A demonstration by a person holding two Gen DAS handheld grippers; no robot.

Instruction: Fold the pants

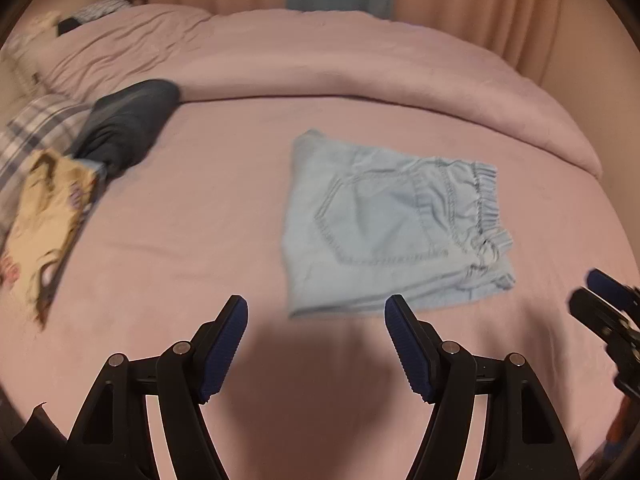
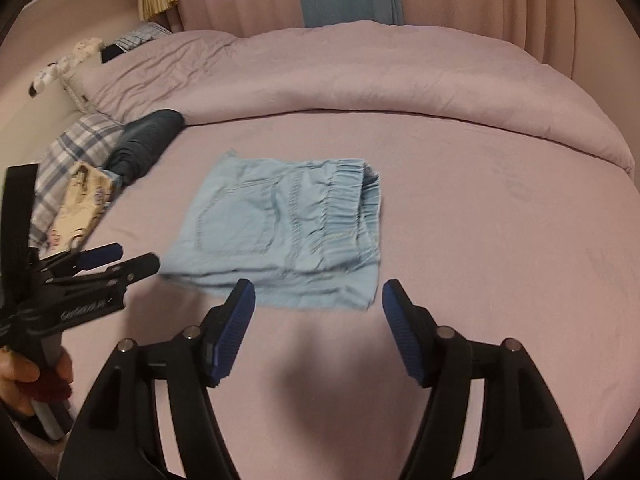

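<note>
Both grippers, left gripper (image 1: 316,308) and right gripper (image 2: 318,292), are held spread wide and empty above the bed (image 1: 200,240); folded pants (image 1: 392,220) are laid just beyond.

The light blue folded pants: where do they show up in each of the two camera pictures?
Left wrist view: the light blue pants lie right of centre, waistband to the right.
Right wrist view: the pants lie near centre, slightly left, just beyond the fingertips.
Shared landmark: the dark rolled garment at the left of the bed.
</note>
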